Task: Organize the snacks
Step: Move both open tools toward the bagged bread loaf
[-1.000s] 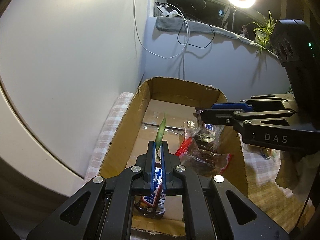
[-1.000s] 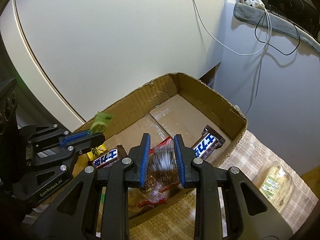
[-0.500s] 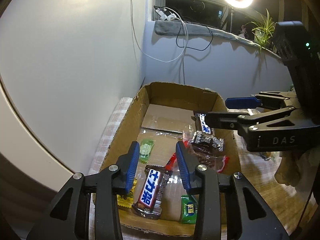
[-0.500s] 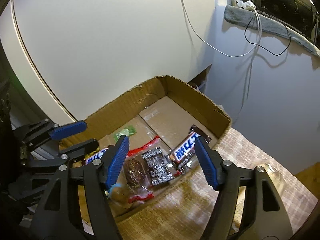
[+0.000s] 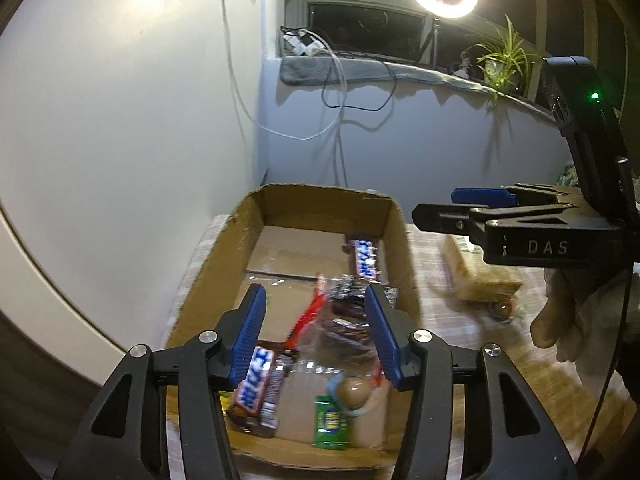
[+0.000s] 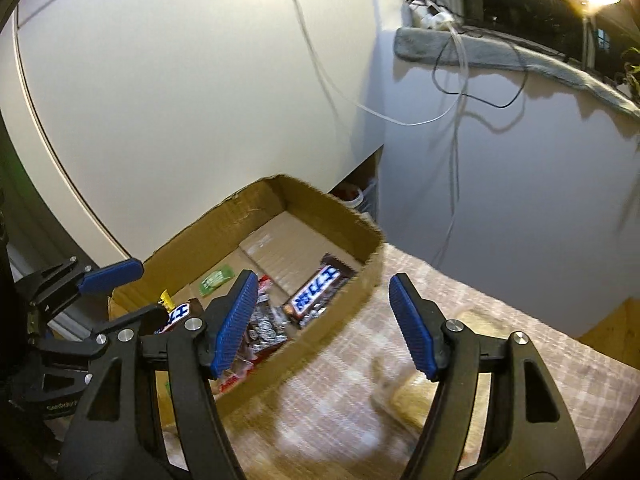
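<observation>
Pulling back from the cardboard box [image 6: 362, 276], right gripper [image 6: 324, 324] and left gripper [image 5: 316, 336] both gape wide, empty, snacks dropped inside.

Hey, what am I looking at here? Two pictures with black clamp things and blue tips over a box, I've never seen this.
A person holds two hand-held grippers, each carrying a fisheye camera looking along its blue-padded fingers. One picture comes from the left gripper, the other from the right gripper. Both are open and hold nothing. Below sits a cardboard box on a checked cloth, holding candy bars, a green packet and clear-wrapped snacks. A blurred wrapped snack lies on the cloth outside the box.
</observation>
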